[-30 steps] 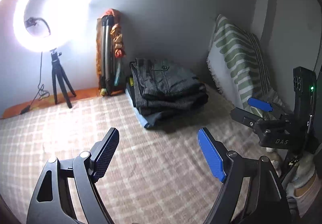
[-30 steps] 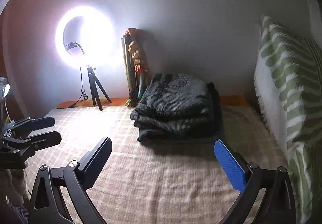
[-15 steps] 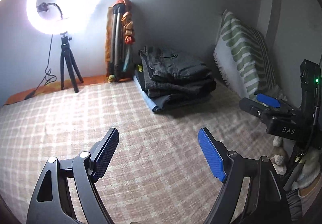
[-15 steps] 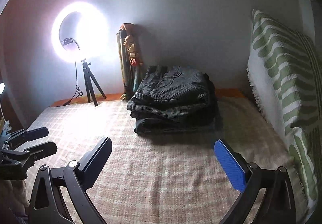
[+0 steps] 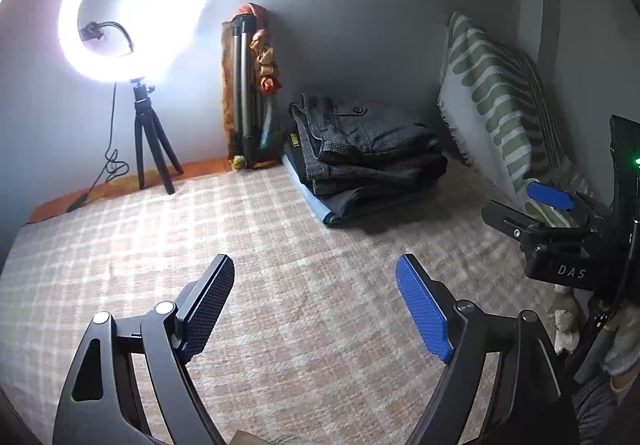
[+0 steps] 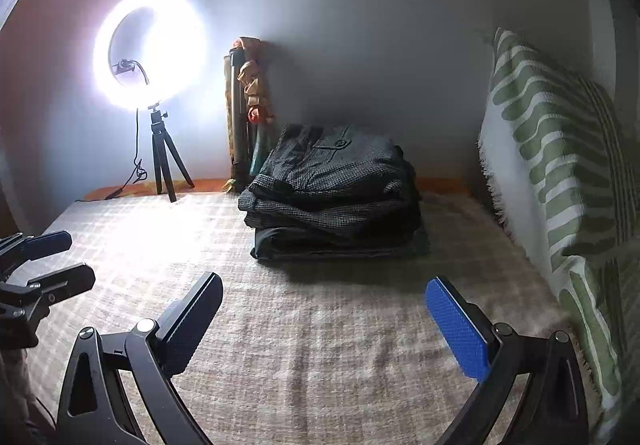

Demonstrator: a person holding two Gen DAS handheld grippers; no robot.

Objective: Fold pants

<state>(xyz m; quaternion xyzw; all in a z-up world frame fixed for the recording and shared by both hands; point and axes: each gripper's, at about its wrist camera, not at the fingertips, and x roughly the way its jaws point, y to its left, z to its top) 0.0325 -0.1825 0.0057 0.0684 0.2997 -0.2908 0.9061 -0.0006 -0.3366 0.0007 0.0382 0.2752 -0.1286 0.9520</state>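
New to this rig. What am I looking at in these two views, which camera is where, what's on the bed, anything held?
There is no robot arm here: a person holds one two-finger gripper in each hand, and each gripper carries a fisheye camera looking forward along its fingers. One picture is from the left gripper, the other from the right gripper. Each also catches the other gripper at its edge. Both have their jaws wide apart and hold nothing.

They hover over a checked bedcover. At its far end sits a stack of folded pants, dark checked ones on top. By the wall stand a lit ring light on a small tripod and a folded tripod. A green-striped pillow leans on the right.
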